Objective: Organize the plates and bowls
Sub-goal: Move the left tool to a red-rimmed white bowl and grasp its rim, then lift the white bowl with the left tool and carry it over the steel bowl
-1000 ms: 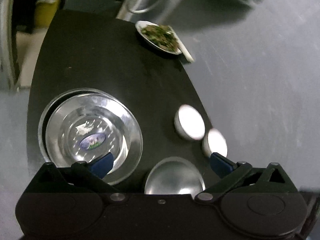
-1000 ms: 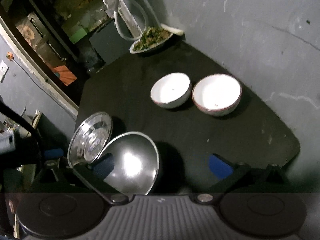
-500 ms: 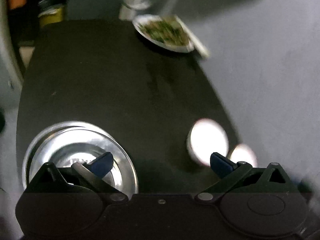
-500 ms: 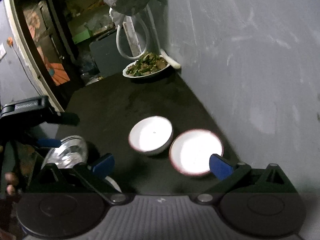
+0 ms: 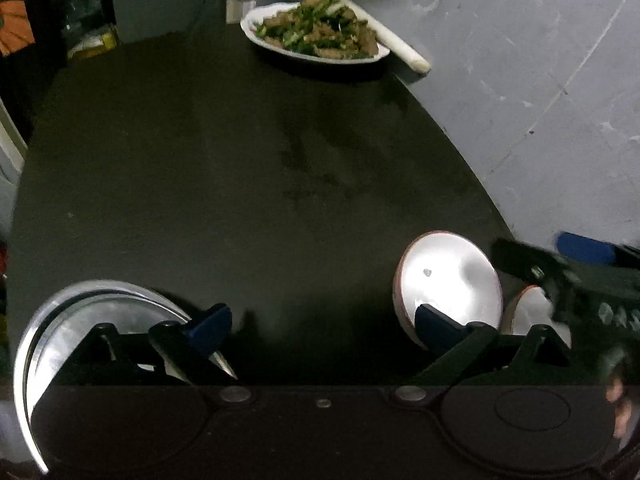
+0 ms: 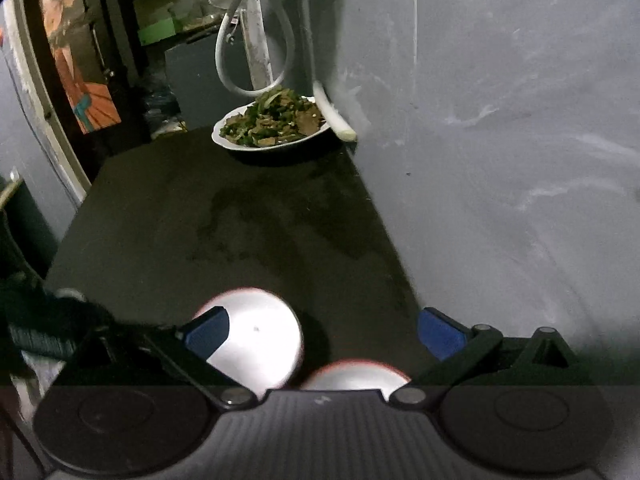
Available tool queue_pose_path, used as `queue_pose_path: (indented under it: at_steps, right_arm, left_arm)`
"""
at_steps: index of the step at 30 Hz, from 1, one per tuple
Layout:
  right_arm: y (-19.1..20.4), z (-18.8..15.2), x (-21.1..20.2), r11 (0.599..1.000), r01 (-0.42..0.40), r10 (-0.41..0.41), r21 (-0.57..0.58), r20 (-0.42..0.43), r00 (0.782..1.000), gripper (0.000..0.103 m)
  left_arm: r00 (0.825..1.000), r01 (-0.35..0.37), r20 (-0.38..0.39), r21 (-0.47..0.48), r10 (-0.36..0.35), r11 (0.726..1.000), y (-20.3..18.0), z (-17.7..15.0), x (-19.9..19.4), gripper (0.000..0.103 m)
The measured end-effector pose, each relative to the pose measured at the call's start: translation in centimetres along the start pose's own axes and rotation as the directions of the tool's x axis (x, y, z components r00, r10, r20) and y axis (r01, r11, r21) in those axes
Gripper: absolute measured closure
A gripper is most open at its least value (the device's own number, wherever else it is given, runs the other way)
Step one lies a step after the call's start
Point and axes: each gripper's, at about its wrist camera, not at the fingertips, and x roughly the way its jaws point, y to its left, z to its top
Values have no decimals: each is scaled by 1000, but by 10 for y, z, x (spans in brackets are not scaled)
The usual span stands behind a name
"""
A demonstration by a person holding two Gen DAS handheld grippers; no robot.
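Two white bowls with red rims sit on the black table by the grey wall: one (image 5: 452, 280) (image 6: 256, 336) farther in, the other (image 5: 532, 312) (image 6: 356, 376) nearer the near edge. A stack of steel plates (image 5: 80, 312) lies at the table's near left. My left gripper (image 5: 320, 330) is open and empty above the near edge, between the steel plates and the bowls. My right gripper (image 6: 320, 332) is open and empty, low over the two white bowls. It shows as a dark shape with a blue pad in the left wrist view (image 5: 580, 264).
A white plate of cooked greens and meat (image 5: 316, 34) (image 6: 272, 124) stands at the table's far end by the wall. A white stick (image 5: 400, 50) (image 6: 332, 114) leans beside it. The grey wall (image 6: 500, 160) runs along the table's right side.
Both grippers have pulled back and tilted up toward the far end of the table. The single steel bowl has left both views. The right gripper has come down over the white bowls.
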Motion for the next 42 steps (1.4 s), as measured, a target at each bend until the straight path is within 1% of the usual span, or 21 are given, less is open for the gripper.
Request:
queue_pose_path:
  at_steps: [2, 5, 8, 10, 12, 15, 17, 18, 20, 21, 22, 23, 26, 27, 31, 33, 34, 35, 39, 42]
  right_arm:
    - [0, 6, 12, 1000, -19, 19, 2, -30, 999, 7]
    - [4, 10, 23, 999, -39, 36, -39, -62, 997, 14]
    - [8, 10, 30, 998, -39, 34, -58, -94, 995, 19]
    - [9, 10, 33, 997, -46, 39, -61, -106, 994, 21]
    - [10, 10, 34, 996, -71, 63, -62, -118, 991, 25]
    - [13, 11, 37, 992, -95, 84, -78, -139, 987, 36]
    - [15, 11, 40, 990, -104, 88, -97, -159, 983, 45]
    - [16, 11, 42, 989, -107, 89, -103, -170, 981, 47]
    - [16, 9, 43, 988, -111, 90, -103, -186, 978, 55]
    - [16, 8, 44, 988, -114, 93, -101, -195, 976, 57]
    - [15, 8, 45, 988, -117, 96, -98, -202, 975, 62]
    - [15, 7, 47, 988, -120, 98, -96, -207, 973, 68]
    - [15, 5, 50, 989, -115, 92, -94, -219, 971, 75]
    - [15, 4, 50, 989, -110, 86, -96, -220, 972, 76]
    - [11, 3, 53, 990, -112, 91, -81, -229, 969, 85]
    - [8, 2, 54, 991, -114, 94, -70, -237, 967, 88]
    - [6, 1, 54, 991, -117, 100, -59, -240, 966, 90]
    - [5, 0, 54, 992, -121, 107, -46, -237, 966, 90]
    - [-2, -2, 53, 991, -132, 131, 11, -227, 965, 92]
    - [-5, -2, 51, 989, -141, 146, 42, -218, 965, 94]
  left_arm:
    - [1000, 15, 1, -12, -15, 1000, 1, -1, 3, 7]
    - [1000, 24, -4, -12, -24, 1000, 1, -1, 7, 12]
    - [999, 44, 2, -34, -44, 998, 3, -2, 9, 13]
    - [998, 64, 9, -47, -64, 997, 4, -4, 9, 18]
    - [996, 91, 10, -62, -90, 994, 5, -6, 10, 23]
    - [994, 113, 9, -79, -113, 990, 5, -8, 13, 28]
    - [991, 131, 7, -100, -131, 986, 5, -10, 14, 31]
    - [990, 137, 7, -109, -137, 985, 5, -10, 15, 34]
    - [989, 148, 6, -119, -148, 982, 5, -10, 15, 38]
    - [989, 149, 7, -124, -150, 981, 5, -10, 15, 39]
    - [989, 150, 7, -130, -150, 980, 4, -10, 15, 40]
    - [988, 152, 7, -135, -152, 979, 4, -10, 15, 43]
    - [986, 168, 3, -151, -169, 974, 4, -9, 17, 51]
    - [985, 170, 3, -156, -172, 973, 4, -8, 17, 55]
    - [980, 195, 4, -178, -198, 964, 5, -8, 21, 64]
    - [974, 223, 7, -193, -226, 956, 6, -8, 23, 77]
    - [971, 235, 8, -198, -239, 952, 5, -7, 24, 80]
    - [967, 253, 11, -202, -256, 946, 5, -7, 25, 89]
    - [965, 258, 16, -218, -261, 941, 5, -8, 27, 91]
    - [968, 247, 20, -236, -249, 940, 6, -10, 25, 93]
